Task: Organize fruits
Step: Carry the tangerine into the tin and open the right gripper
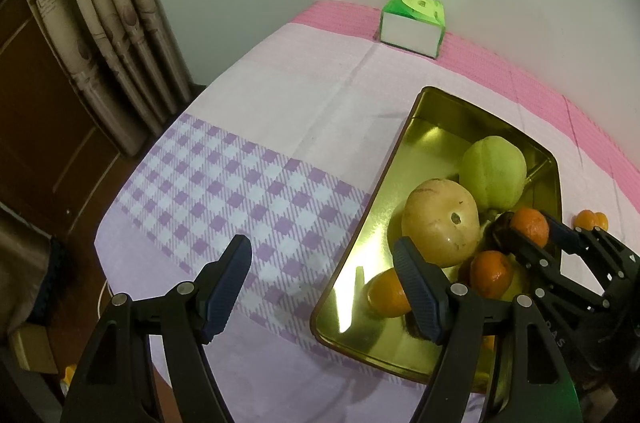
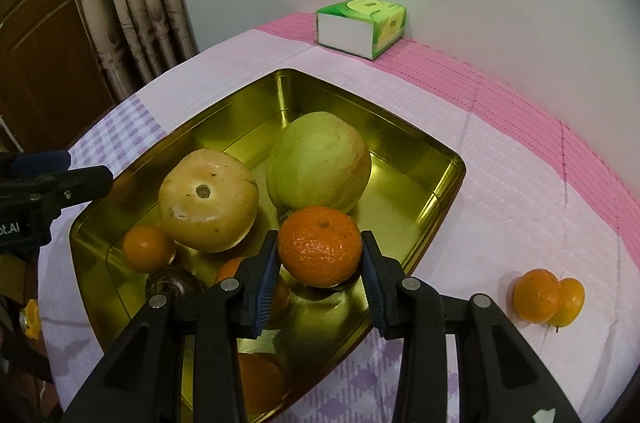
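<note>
A gold metal tray (image 2: 416,139) (image 1: 352,255) sits on the table. In it lie a green apple (image 2: 318,167) (image 1: 492,171), a yellow fruit (image 2: 208,201) (image 1: 440,221), several mandarins and a dark brown fruit (image 2: 172,283). My right gripper (image 2: 320,263) (image 1: 528,231) is shut on a mandarin (image 2: 320,251) (image 1: 529,226) and holds it over the tray's near part. My left gripper (image 1: 324,287) is open and empty, just above the tray's left rim; its finger (image 2: 60,179) shows at the left of the right wrist view. Two more mandarins (image 2: 546,297) (image 1: 591,221) lie on the cloth right of the tray.
A green and white tissue box (image 2: 360,25) (image 1: 412,23) stands at the table's far edge by the wall. The table has a pink and purple-checked cloth (image 1: 224,183). Curtains (image 1: 108,35) and a wooden door (image 1: 32,103) are on the left, beyond the table's edge.
</note>
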Motion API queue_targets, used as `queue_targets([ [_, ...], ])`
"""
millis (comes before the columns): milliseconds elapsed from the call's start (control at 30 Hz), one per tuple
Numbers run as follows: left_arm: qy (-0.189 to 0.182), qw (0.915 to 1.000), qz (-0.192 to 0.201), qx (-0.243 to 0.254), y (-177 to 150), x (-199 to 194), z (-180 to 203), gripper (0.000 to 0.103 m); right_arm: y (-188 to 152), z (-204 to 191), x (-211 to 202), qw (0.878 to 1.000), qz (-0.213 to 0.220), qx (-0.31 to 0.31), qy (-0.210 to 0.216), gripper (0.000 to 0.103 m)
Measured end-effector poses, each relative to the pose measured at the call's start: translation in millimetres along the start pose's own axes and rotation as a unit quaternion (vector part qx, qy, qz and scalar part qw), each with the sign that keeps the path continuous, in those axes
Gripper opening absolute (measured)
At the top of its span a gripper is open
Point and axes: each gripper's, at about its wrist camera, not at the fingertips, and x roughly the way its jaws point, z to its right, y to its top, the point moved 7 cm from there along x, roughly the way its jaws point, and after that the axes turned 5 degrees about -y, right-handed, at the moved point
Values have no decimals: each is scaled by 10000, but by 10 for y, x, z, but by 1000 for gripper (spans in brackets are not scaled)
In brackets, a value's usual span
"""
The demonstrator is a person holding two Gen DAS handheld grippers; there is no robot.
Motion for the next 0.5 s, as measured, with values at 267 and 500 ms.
queue_targets([
  [267, -21, 10000, 32, 65, 6, -7, 25, 74, 55, 22, -134, 9997, 205, 87, 41, 41],
  [500, -34, 9999, 50, 147, 7, -23, 56, 74, 70, 129, -328, 9986, 409, 329, 83, 42],
])
